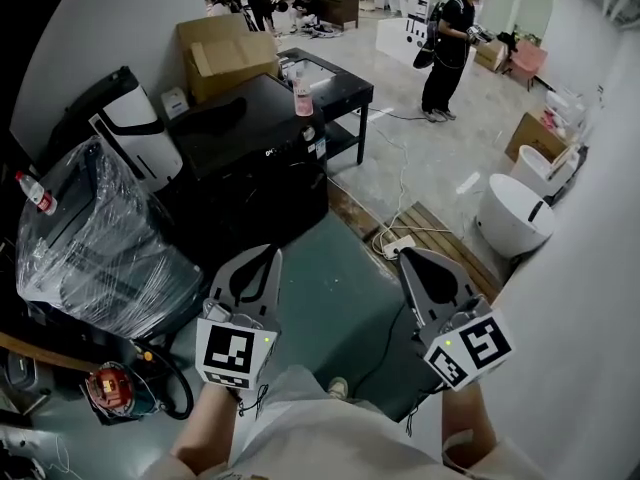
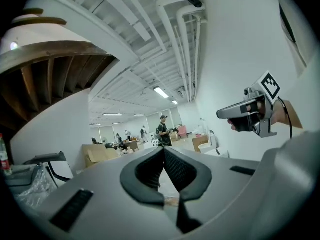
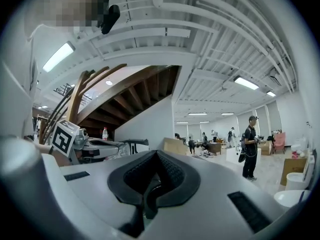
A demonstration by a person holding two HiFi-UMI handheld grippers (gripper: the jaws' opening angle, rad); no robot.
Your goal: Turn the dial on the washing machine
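The 2 hand-held grippers sit low in the head view, side by side and apart, both pointing level out over the green floor (image 1: 340,303). The left hand-held gripper (image 1: 270,258) has its jaws pressed together, the ribbed pads meeting at the tips with nothing between them. The right hand-held gripper (image 1: 406,256) is likewise pressed together and holds nothing.

Just beyond the left gripper's tip, at the centre of the frame, stands a black box-shaped machine (image 1: 250,158). It is probably the washing machine, though no dial can be made out on it at this angle. Neither gripper touches it. A pink bottle (image 1: 304,96) stands on its far right corner, and a cardboard box (image 1: 225,56) sits behind it.

At the left of the frame lies a plastic-wrapped bundle (image 1: 95,238) with a red-capped bottle (image 1: 36,193) at its edge, and a red cable reel (image 1: 112,388) sits at lower left. At the right, a white round unit (image 1: 515,216) stands against the wall, beside wooden boards (image 1: 440,236). A person in black (image 1: 450,48) stands at the upper right.
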